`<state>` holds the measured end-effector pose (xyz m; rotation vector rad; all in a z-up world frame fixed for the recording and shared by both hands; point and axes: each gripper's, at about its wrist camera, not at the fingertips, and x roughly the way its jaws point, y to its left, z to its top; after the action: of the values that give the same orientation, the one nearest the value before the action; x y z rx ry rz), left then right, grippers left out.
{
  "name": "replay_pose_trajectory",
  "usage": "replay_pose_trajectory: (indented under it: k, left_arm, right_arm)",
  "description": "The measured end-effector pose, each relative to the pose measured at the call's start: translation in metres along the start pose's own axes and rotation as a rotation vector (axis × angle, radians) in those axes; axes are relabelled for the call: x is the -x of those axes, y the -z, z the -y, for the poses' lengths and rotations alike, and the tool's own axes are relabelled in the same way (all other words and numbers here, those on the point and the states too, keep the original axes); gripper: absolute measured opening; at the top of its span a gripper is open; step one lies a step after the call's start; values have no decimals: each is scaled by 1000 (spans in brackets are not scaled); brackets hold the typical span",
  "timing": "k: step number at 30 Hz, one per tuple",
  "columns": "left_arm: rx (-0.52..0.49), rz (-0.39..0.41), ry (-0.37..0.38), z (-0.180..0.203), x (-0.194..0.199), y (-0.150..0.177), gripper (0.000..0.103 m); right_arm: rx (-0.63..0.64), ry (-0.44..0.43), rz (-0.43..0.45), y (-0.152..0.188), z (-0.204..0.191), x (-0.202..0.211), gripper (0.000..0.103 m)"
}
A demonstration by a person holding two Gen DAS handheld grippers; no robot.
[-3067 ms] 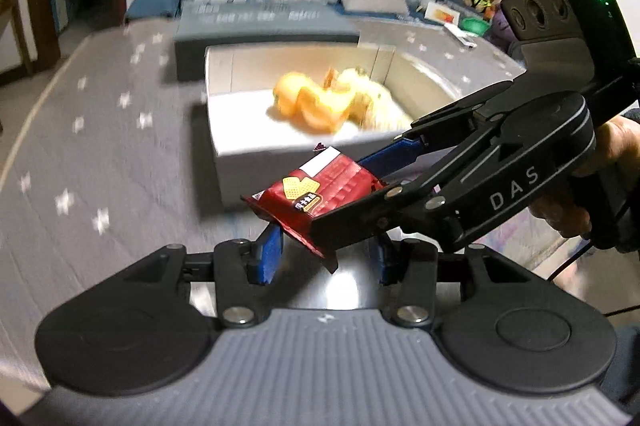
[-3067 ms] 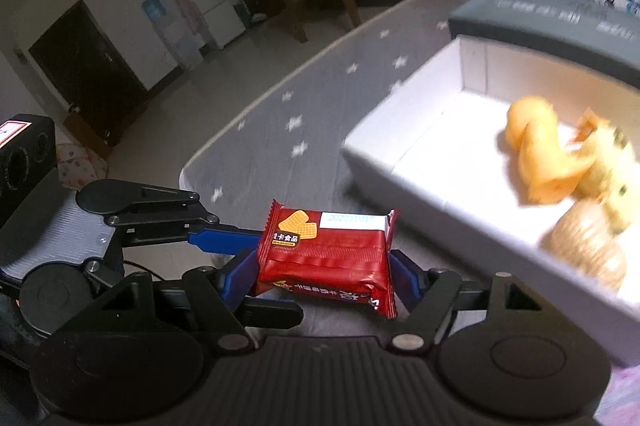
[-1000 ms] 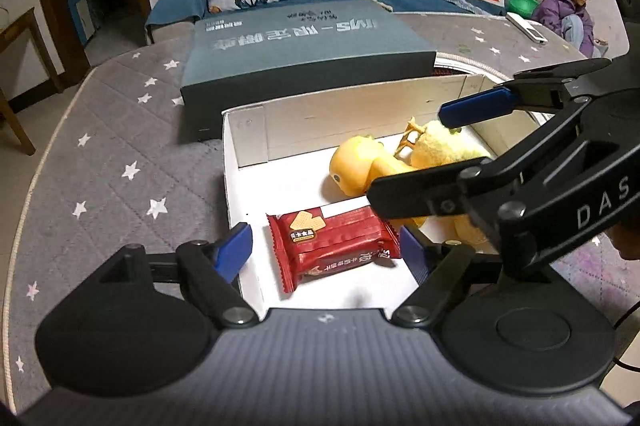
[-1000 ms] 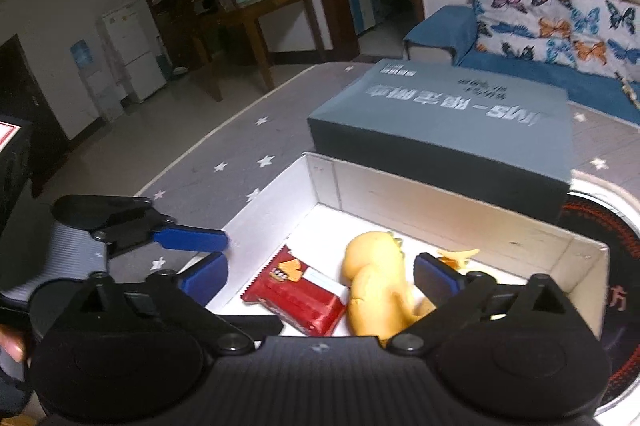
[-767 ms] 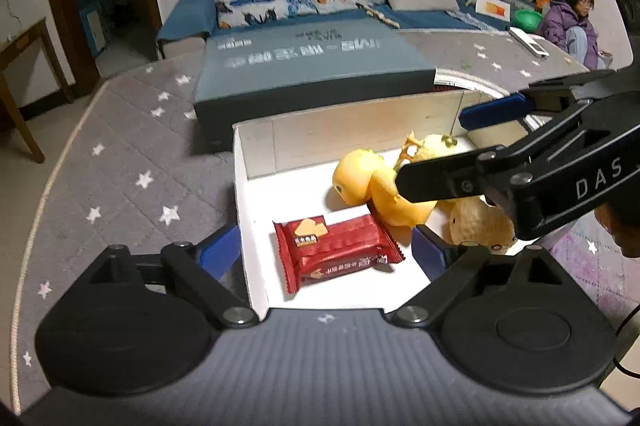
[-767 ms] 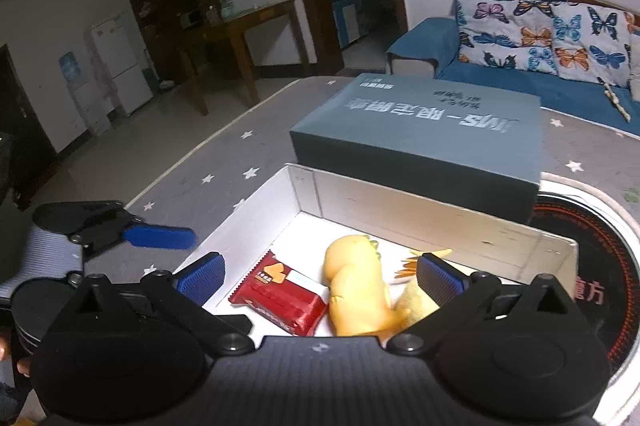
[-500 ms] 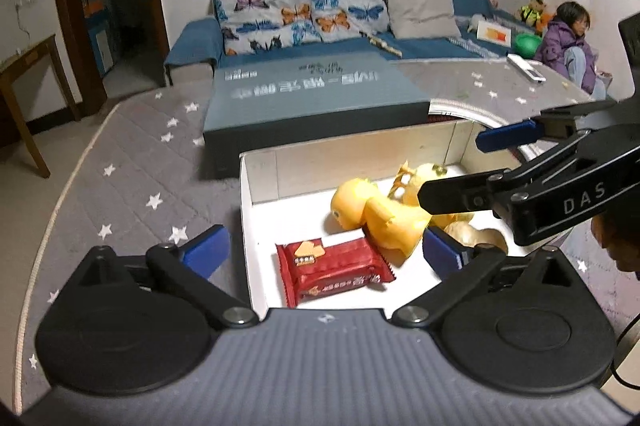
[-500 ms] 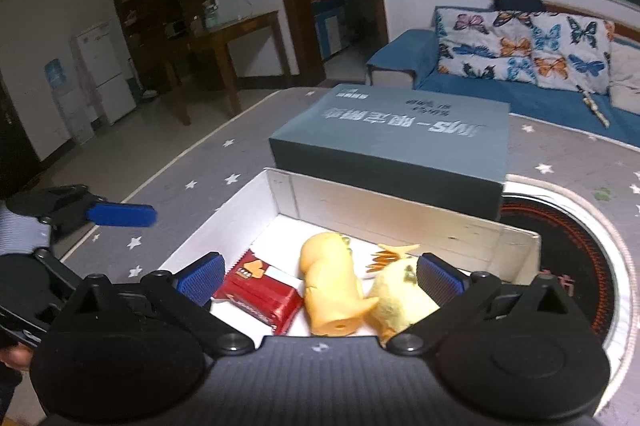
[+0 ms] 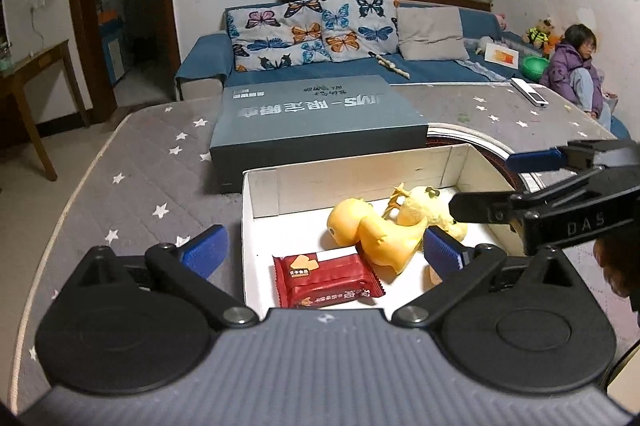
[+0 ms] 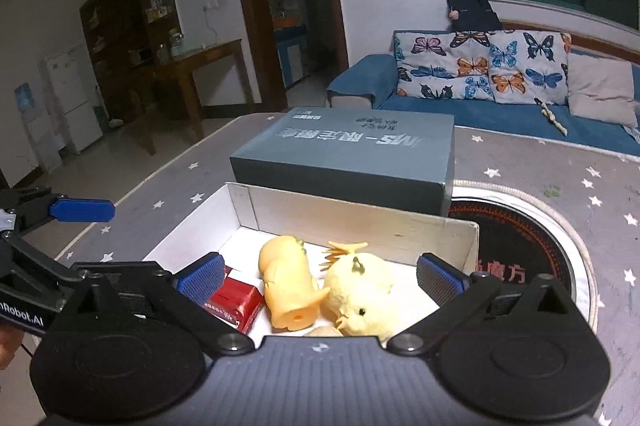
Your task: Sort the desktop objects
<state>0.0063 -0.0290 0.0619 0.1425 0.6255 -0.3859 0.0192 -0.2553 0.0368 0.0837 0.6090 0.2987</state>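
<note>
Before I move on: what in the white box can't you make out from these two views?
- Left view: a tan item is hidden behind the left gripper's finger.
- Right view: the red packet is partly covered by the right gripper's finger.
- Both views: the box's near wall is hidden by the gripper bodies.

A grey quilted cloth printed with small white stars [image 9: 152, 162] covers the broad supporting surface. Directly on it lie an open white cardboard box [image 9: 262, 186], a flat grey-blue lidded box with pale lettering [image 9: 316, 114] just behind and touching it, a round black mat with a white rim [image 10: 532, 242] beside both, and a white remote control [image 9: 529, 91] well apart.
</note>
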Motion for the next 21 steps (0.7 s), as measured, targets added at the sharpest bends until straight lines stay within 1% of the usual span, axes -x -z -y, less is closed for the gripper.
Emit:
replay_pose_trajectory:
  k: [8, 11, 15, 21]
  left_arm:
    - [23, -9, -26, 1, 3, 2, 103]
    - [35, -10, -33, 0, 5, 3, 103]
    - [18, -17, -47, 5, 6, 6, 103]
    - [12, -30, -53, 12, 10, 10, 103]
  right_arm:
    - [-24, 5, 53, 2, 2, 13, 103]
    - [-21, 9, 57, 4, 3, 17, 103]
    - [-18, 14, 62, 8, 3, 23, 103]
    - [-38, 3, 32, 15, 10, 30, 103]
